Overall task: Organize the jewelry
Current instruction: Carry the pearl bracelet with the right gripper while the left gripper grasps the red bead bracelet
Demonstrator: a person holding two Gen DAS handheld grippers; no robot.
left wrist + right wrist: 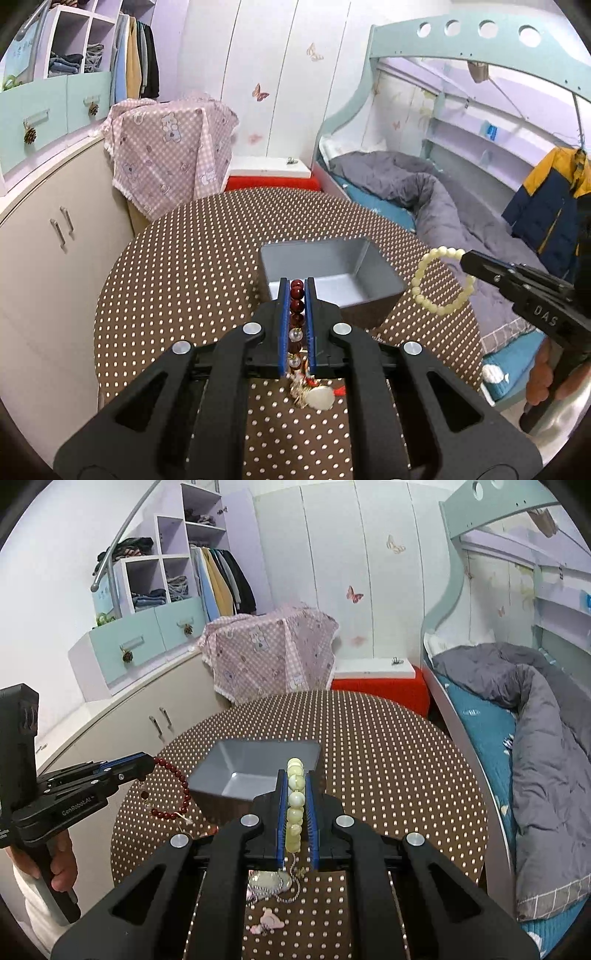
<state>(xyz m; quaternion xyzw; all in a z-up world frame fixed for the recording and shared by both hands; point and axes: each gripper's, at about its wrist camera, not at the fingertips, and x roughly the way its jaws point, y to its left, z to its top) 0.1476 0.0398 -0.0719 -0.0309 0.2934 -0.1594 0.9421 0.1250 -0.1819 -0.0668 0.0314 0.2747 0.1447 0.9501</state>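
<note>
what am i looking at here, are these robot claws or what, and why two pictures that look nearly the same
No robot: a person holds a hand-held gripper in each hand, and each carries a wide-angle camera looking along its two fingers. That gives two similar pictures, one per hand.

In the left camera's picture, the left hand-held gripper is shut on a dark red bead bracelet. In the right camera's picture, the right hand-held gripper is shut on a pale yellow bead bracelet. Each gripper also shows at the edge of the other's view.

Below is a round table with a brown dotted cloth, an empty grey tray, and more small jewelry near the front edge.
</note>
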